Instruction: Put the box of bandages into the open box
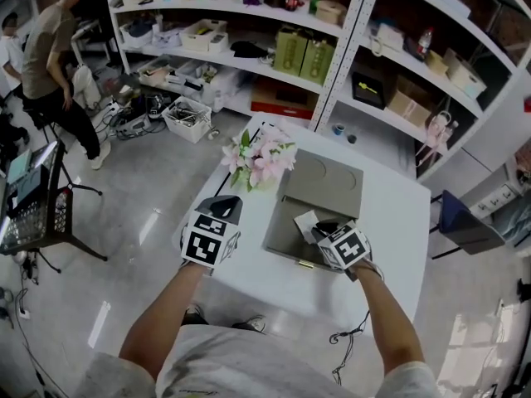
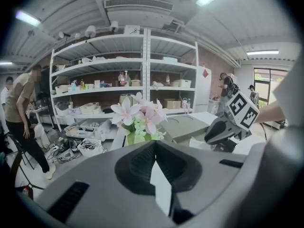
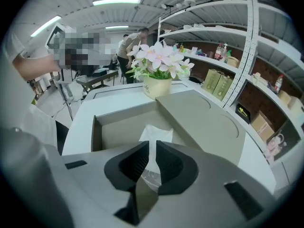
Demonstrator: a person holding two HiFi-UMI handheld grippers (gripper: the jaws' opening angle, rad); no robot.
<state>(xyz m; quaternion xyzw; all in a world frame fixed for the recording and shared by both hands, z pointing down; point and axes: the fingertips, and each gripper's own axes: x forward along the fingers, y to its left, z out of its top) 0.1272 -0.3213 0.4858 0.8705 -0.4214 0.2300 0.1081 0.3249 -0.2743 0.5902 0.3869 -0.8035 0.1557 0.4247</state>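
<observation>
An open grey box (image 1: pixel 280 237) sits on the white table (image 1: pixel 390 214), its lid (image 1: pixel 323 179) folded back on the far side. My right gripper (image 1: pixel 319 229) hangs over the box's right half, shut on a small white box of bandages (image 1: pixel 305 221). In the right gripper view the bandage box (image 3: pixel 156 133) sticks out past the gripper (image 3: pixel 150 144), above the box's inner floor (image 3: pixel 121 127). My left gripper (image 1: pixel 226 204) is left of the box near the table's left edge, shut and holding nothing; in its own view the tips (image 2: pixel 153 158) meet.
A pot of pink flowers (image 1: pixel 259 160) stands at the table's far left corner, just beyond my left gripper. Metal shelves (image 1: pixel 332 48) full of boxes line the back. A person (image 1: pixel 50 48) stands at the far left beside an equipment stand (image 1: pixel 33 197).
</observation>
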